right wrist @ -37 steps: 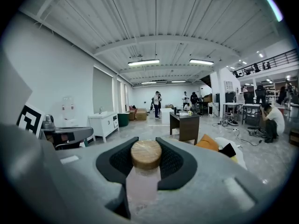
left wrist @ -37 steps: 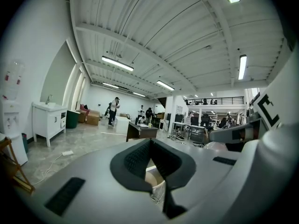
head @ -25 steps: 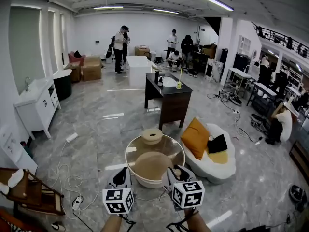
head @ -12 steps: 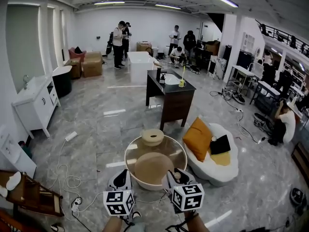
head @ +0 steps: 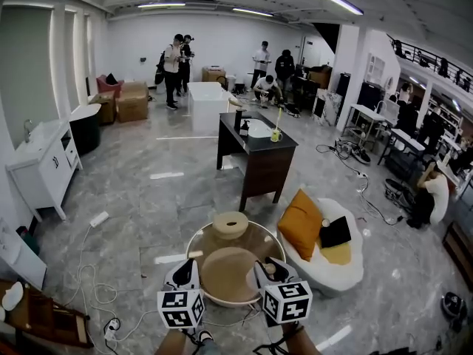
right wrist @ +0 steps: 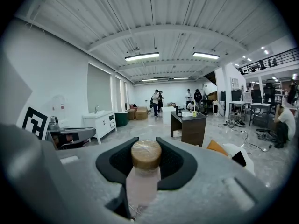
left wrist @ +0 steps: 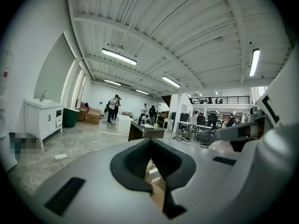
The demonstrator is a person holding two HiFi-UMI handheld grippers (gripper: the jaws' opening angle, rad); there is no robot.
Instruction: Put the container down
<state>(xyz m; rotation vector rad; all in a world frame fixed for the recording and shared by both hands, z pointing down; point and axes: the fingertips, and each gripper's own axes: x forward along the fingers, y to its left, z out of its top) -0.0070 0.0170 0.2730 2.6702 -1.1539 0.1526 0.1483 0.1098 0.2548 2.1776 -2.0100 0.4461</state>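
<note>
Presently: bottle (right wrist: 143, 181), cork-capped, upright, gripped below the cap by the right tongs (right wrist: 146, 164). Cap up, probably so nothing spills. Body pale pink, fill unclear. Carried by the near edge of the glass desk (head: 259, 237), its likely landing spot, not yet set down. Left tongs (left wrist: 150, 164): narrowly apart, apparently empty, only tan showing through the gap.

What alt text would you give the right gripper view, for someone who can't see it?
A claw grips a small translucent bottle with a round wooden cap between its black pads. Beyond it lies a big hall with a grey marble floor, a dark wooden desk, a white cabinet and people standing far off.
</note>
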